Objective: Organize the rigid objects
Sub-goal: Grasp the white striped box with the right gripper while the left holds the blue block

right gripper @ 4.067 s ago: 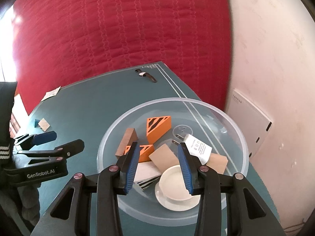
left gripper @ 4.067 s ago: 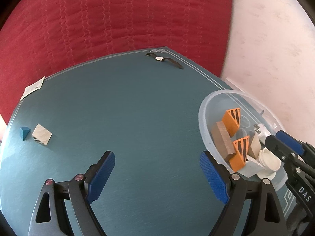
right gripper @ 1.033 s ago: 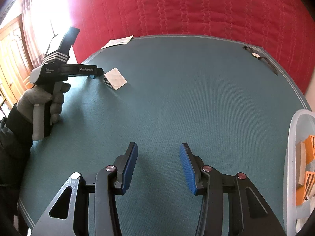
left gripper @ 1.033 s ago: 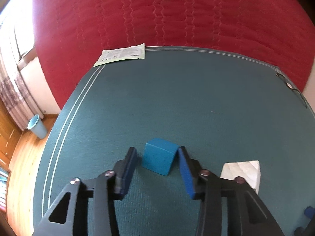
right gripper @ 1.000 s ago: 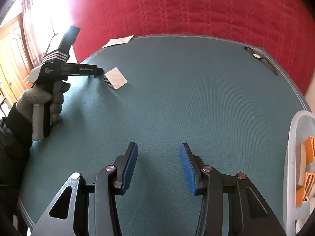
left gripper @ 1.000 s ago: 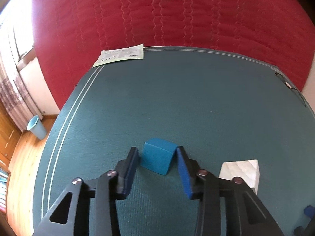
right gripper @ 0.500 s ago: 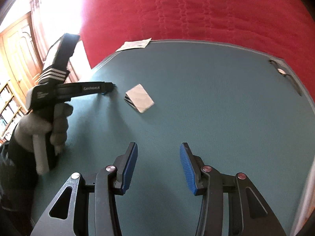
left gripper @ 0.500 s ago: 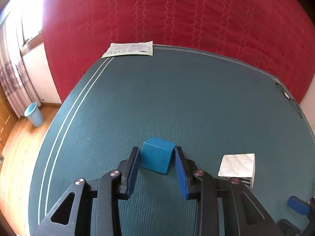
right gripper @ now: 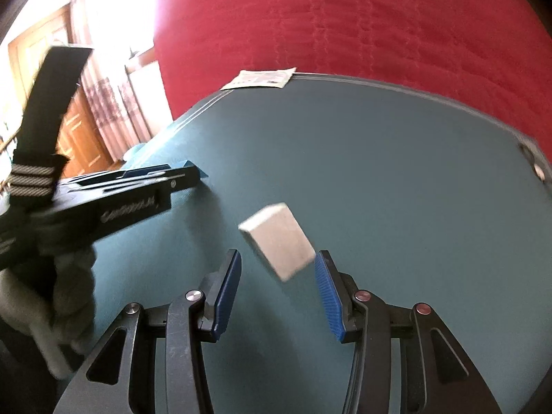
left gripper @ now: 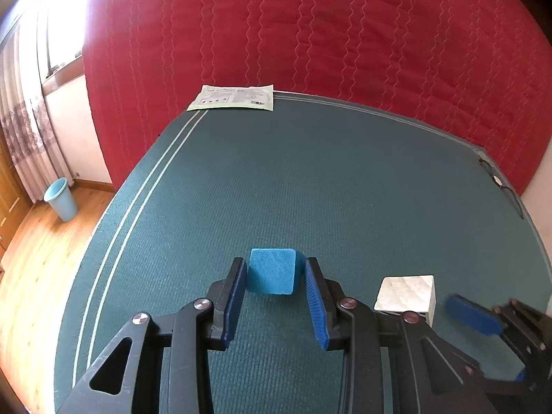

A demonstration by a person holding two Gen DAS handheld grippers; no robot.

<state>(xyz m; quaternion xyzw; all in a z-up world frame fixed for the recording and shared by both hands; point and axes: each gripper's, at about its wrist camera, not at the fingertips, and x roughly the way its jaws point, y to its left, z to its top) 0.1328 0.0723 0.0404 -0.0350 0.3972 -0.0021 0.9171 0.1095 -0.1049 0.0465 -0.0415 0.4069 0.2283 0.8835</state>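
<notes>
In the left wrist view my left gripper (left gripper: 274, 276) is shut on a blue block (left gripper: 272, 270), both pads against its sides, low over the teal table (left gripper: 310, 179). A white block (left gripper: 405, 297) lies just right of it. One blue fingertip of my right gripper (left gripper: 472, 317) shows at the right edge. In the right wrist view my right gripper (right gripper: 277, 269) is open, with the white block (right gripper: 277, 239) just ahead between its fingertips, not touched. My left gripper (right gripper: 162, 177) reaches in from the left there; only a corner of the blue block (right gripper: 201, 172) shows.
A printed paper sachet (left gripper: 233, 97) lies at the table's far left corner. A wristwatch (left gripper: 498, 183) lies at the far right edge. A red quilted cover (left gripper: 310, 34) rises behind the table. A blue bin (left gripper: 60, 198) stands on the wooden floor to the left.
My left gripper has closed onto the blue block. My right gripper has moved left across the table, away from the bowl, up to the white block.
</notes>
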